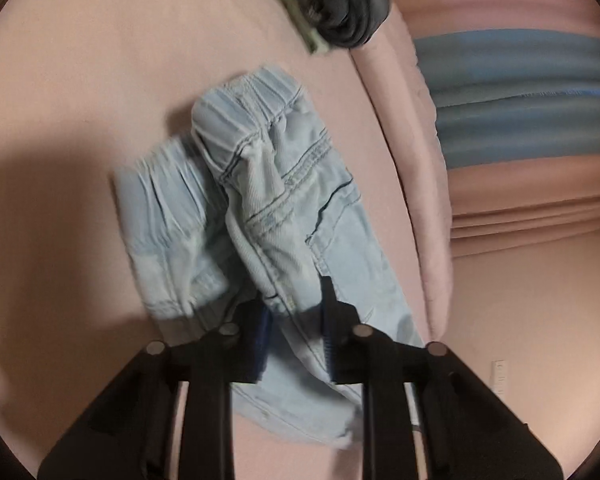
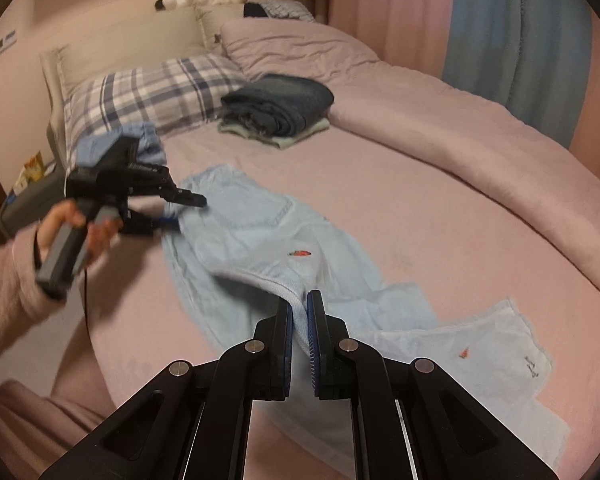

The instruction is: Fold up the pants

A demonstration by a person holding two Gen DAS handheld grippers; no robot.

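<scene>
A pink-sheeted bed (image 2: 380, 208) carries everything here. Near its head lie a plaid pillow (image 2: 152, 92) and a stack of folded dark clothes (image 2: 278, 106) resting on a pale folded piece; a rolled-back pink duvet (image 2: 440, 120) runs along the far side, with a blue and pink curtain (image 2: 512, 40) behind it. None of these touch the pants, and nothing lies on the sheet between them and the garment.

The light blue pants (image 2: 260, 248) are spread slantwise across the middle of the bed, the waist end toward the pillow, a leg trailing toward the lower right of the right wrist view.

The left hand-held gripper (image 2: 180, 208), carried by a hand (image 2: 80, 228) in a pink sleeve, sits at the waist end. In the left wrist view its fingers (image 1: 332, 320) stand a narrow way apart with a fold of denim between them; whether the pads actually press the cloth cannot be told, as the picture is blurred.

The right hand-held gripper (image 2: 299, 320) is nearly closed, pinching a ridge of the pants' fabric between its blue pads, the cloth lifted into a peak there.
</scene>
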